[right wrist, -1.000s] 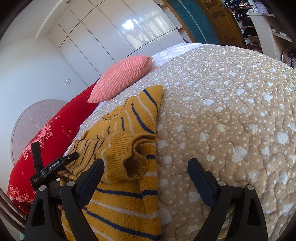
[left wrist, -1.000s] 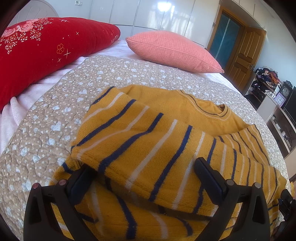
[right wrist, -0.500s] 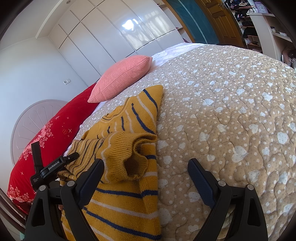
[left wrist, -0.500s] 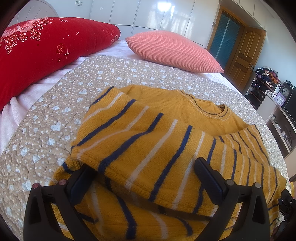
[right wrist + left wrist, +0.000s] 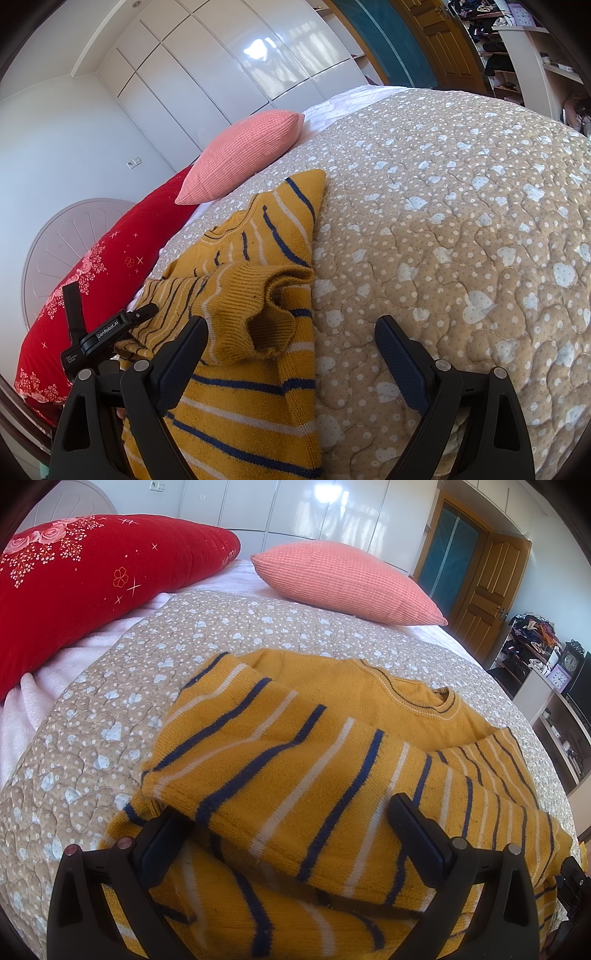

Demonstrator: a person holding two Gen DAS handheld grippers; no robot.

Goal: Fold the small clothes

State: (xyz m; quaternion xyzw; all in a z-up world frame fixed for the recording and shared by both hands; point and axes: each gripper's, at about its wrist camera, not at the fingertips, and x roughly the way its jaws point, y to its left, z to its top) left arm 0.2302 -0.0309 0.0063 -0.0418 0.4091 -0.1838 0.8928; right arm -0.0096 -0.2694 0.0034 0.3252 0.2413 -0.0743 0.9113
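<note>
1. Two sets of tongs in play, both spread wide and gripping nothing.
2. Left tongs (image 5: 288, 819) low in the left wrist view, fingers (image 5: 415, 830) apart on either side of a folded-over sleeve of the striped yellow sweater (image 5: 332, 760); whether the pads touch the knit cannot be told.
3. Sweater lying on the beige quilt (image 5: 92, 738) at centre and lower right of that view, mustard knit with navy and white stripes, neckline (image 5: 424, 705) toward the upper right, one sleeve laid diagonally across the body.
4. Right tongs (image 5: 291, 343) at the bottom of the right wrist view, left finger (image 5: 181, 354) just beside the ribbed cuff (image 5: 255, 325), right finger over bare quilt (image 5: 461, 221), well clear of the garment.
5. Sweater (image 5: 258, 406) filling the lower left of that view, cuff opening turned toward the camera, a sleeve folded across the body, right edge running straight down the quilt.
6. Body of the left tongs (image 5: 99, 336) visible at the left edge of the right wrist view, beside the sweater.
7. Pink pillow (image 5: 343, 579) at upper centre and red floral pillow (image 5: 92, 565) at upper left of the left wrist view, both beyond the quilt.
8. White wardrobe doors (image 5: 221, 74) across the top of the right wrist view; wooden door (image 5: 487, 587) and shelf with a clock (image 5: 570, 661) at the right of the left wrist view.
</note>
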